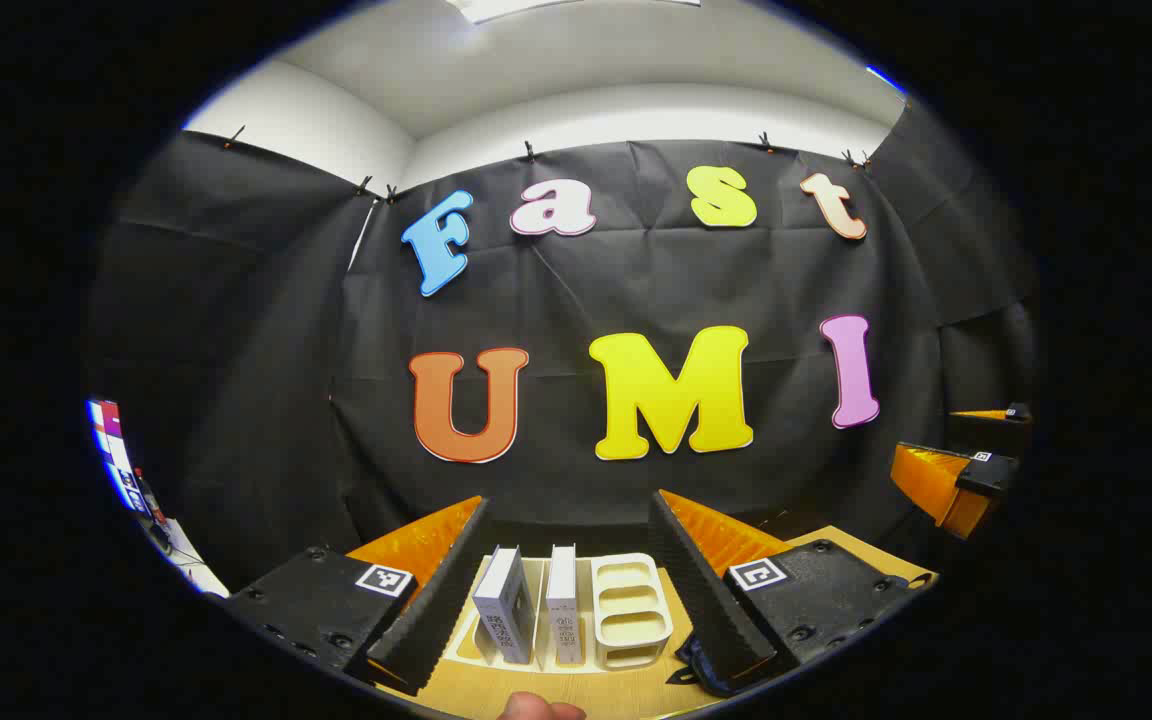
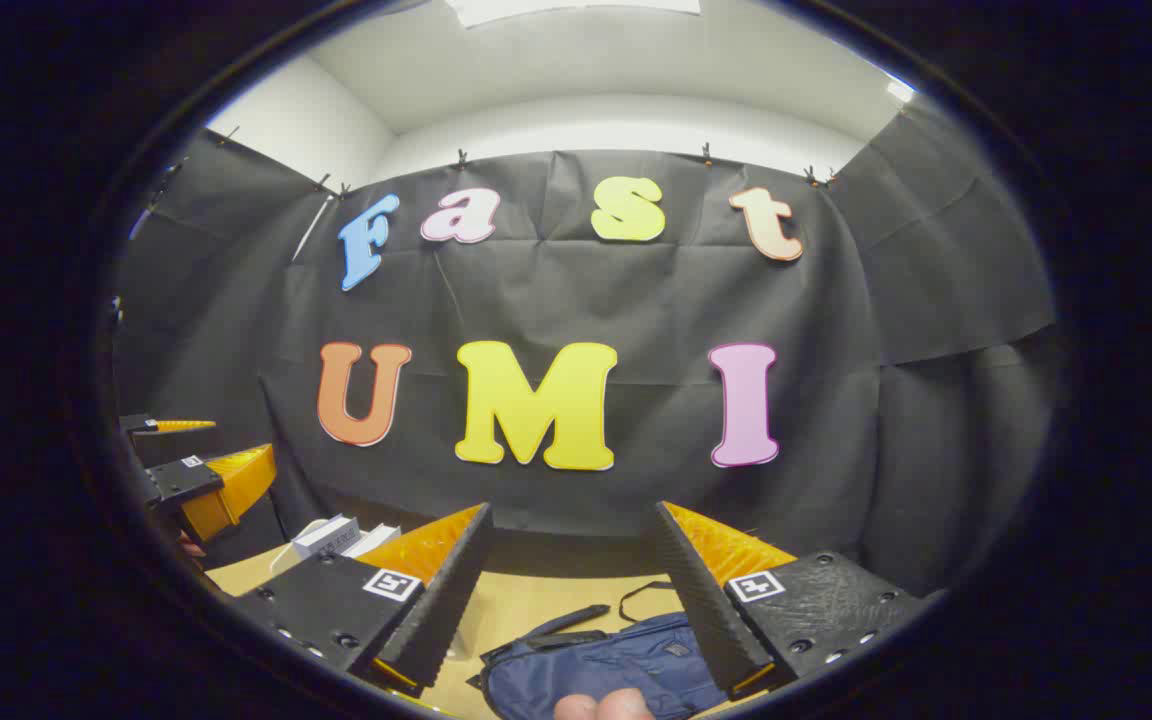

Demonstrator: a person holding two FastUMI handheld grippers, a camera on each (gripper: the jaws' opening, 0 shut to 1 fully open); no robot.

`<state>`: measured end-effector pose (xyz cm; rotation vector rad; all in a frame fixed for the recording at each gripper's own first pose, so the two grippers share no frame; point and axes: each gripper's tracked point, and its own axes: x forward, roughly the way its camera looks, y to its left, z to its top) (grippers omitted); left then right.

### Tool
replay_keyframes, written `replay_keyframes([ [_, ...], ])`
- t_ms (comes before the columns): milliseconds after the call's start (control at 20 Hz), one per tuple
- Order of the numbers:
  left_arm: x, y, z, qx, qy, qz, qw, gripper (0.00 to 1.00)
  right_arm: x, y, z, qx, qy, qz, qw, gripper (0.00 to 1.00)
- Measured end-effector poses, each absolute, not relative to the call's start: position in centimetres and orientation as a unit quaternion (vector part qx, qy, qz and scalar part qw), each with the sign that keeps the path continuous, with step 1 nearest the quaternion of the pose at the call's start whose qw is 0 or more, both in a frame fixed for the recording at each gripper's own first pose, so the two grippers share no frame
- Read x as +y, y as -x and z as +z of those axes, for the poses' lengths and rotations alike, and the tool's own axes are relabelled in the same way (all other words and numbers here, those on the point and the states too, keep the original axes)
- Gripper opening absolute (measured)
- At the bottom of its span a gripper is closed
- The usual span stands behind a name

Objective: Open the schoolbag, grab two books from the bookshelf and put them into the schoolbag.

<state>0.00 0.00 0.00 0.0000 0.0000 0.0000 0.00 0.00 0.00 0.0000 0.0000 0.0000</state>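
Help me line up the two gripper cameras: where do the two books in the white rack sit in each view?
Left gripper view: the books stand low centre, between the left gripper fingers, in the white rack.
Right gripper view: the books sit low left, partly behind a finger.
Shared landmark: the wooden table.

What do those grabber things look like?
Each has two long wedge-shaped fingers, orange outside with black ribbed pads inside. Each finger sits on a black block with screws and a small black-and-white square marker. The left gripper and right gripper look alike. Fingertips of the person holding them peek in at the bottom edge.
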Motion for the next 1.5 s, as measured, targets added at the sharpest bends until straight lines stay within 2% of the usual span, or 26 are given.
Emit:
replay_keyframes([
  [400, 0.6, -1.0, 0.2, 0.01, 0.001, 0.001, 1.0, 0.99, 1.0, -0.3, -0.4, 0.007, 0.006, 0.007, 1.0, 0.97],
  [600, 1.5, -1.0, -0.1, 0.012, 0.002, 0.005, 1.0, 0.99, 1.9, -0.4, -1.2, 0.017, 0.004, 0.014, 1.0, 0.94],
  [650, 1.8, -1.0, 0.0, 0.011, 0.002, 0.006, 1.0, 0.99, 2.0, -0.4, -1.2, 0.019, 0.005, 0.014, 1.0, 0.97],
  [750, 2.0, -1.1, -0.2, 0.012, 0.002, 0.005, 1.0, 0.99, 2.3, -0.2, -1.9, 0.029, 0.004, 0.019, 0.999, 0.96],
  [850, 2.4, -0.8, -0.3, 0.01, 0.005, 0.006, 1.0, 0.98, 2.2, 0.6, -3.9, 0.052, 0.01, 0.021, 0.998, 0.98],
  [1100, 3.2, 0.2, -1.1, 0.014, 0.002, 0.01, 1.0, 0.99, 2.9, 1.6, -9.8, 0.11, 0.01, 0.034, 0.993, 0.96],
  [1200, 3.5, 0.6, -1.5, 0.021, -0.001, 0.012, 1.0, 0.99, 3.3, 1.9, -13.4, 0.144, 0.018, 0.041, 0.989, 0.94],
  [1250, 3.6, 0.8, -1.5, 0.022, -0.002, 0.013, 1.0, 0.99, 3.4, 2.1, -14.9, 0.157, 0.021, 0.043, 0.986, 0.98],
  [1500, 4.4, 0.8, -1.8, 0.028, -0.003, 0.023, 0.999, 0.99, 5.1, 2.8, -24.4, 0.245, 0.062, 0.078, 0.964, 0.96],
])
